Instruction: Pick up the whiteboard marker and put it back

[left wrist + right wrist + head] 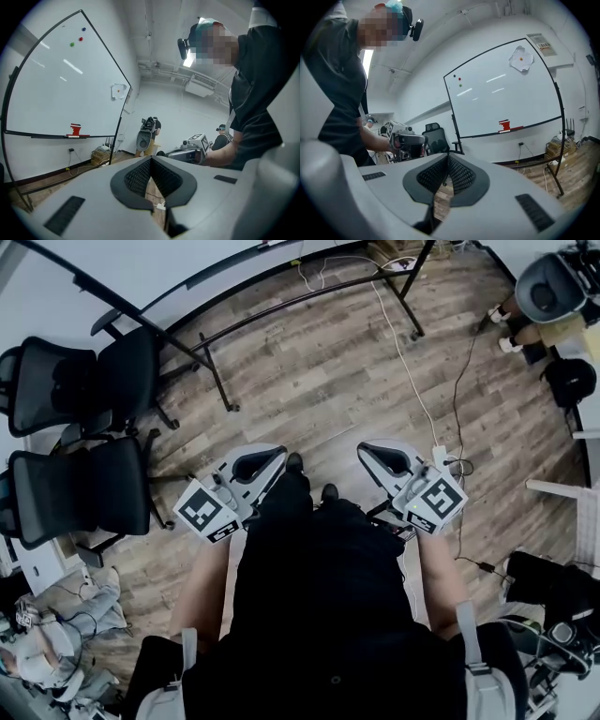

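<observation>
From my head camera, looking steeply down, I held the left tongs (267, 460) and the right tongs (377, 456) out in front of my dark shirt, side by side and apart, over the wood floor (328, 371). Neither carried anything. The board's stand (214, 371) stood ahead, two black chairs (84, 488) were at the left, and a white cable (403, 362) ran across the planks. I could not find the marker in this view.

In the left gripper view, the left tongs (151, 159) had their jaws pressed together at the tips with nothing between them. The board (61, 79) stood well off to the left with small coloured magnets (80, 39) and a scrap of paper (118, 91) on it. On its ledge sat a red block (75, 128) with a low red strip (78, 136) lying flat beside it. Both were too small for me to tell which was the marker. The right tongs (190, 149) showed beyond, in my hand.

In the right gripper view, the right tongs (447, 157) were also closed and empty. The board (501, 93) was far ahead, with the same red block (504, 124) and red strip (512, 129) on its ledge, well away from both tongs. The left tongs (405, 139) showed at the left, in front of a chair (436, 138).
</observation>
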{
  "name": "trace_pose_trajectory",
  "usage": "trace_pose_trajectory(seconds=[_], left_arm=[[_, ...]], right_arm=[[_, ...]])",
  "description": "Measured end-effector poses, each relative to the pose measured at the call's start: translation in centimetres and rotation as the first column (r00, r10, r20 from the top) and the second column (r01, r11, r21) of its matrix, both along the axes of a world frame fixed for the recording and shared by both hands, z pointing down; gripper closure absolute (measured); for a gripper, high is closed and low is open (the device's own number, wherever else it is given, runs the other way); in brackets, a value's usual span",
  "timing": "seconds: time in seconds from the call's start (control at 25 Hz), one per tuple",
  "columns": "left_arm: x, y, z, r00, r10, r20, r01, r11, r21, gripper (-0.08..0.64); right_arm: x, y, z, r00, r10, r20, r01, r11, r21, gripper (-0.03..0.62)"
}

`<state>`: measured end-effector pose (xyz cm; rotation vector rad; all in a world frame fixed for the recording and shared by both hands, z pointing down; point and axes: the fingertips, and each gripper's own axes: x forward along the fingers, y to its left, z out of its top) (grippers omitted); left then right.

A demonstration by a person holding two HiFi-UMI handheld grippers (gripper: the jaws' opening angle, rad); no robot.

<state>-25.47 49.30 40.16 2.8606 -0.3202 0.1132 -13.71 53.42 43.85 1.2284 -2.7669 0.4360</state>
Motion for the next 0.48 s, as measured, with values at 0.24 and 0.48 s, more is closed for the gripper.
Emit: trace_pose_trajectory(seconds=[0.24,0.48], left_arm=[[-1.4,-5.9,0.0,0.999,-0.008,-0.051,0.008,1.000,-0.003,0.549],[-4.0,-11.2,0.2,0.997,-0.001,-0.071,0.000,1.000,-0.014,0.548]], right_arm=[[-1.5,-5.7,-0.1,0.999,0.008,-0.036,-0.009,1.000,-0.007,0.572],[-3.7,-11.5,-1.0,0.997,0.024,-0.070,-0.025,1.000,-0.015,0.572]])
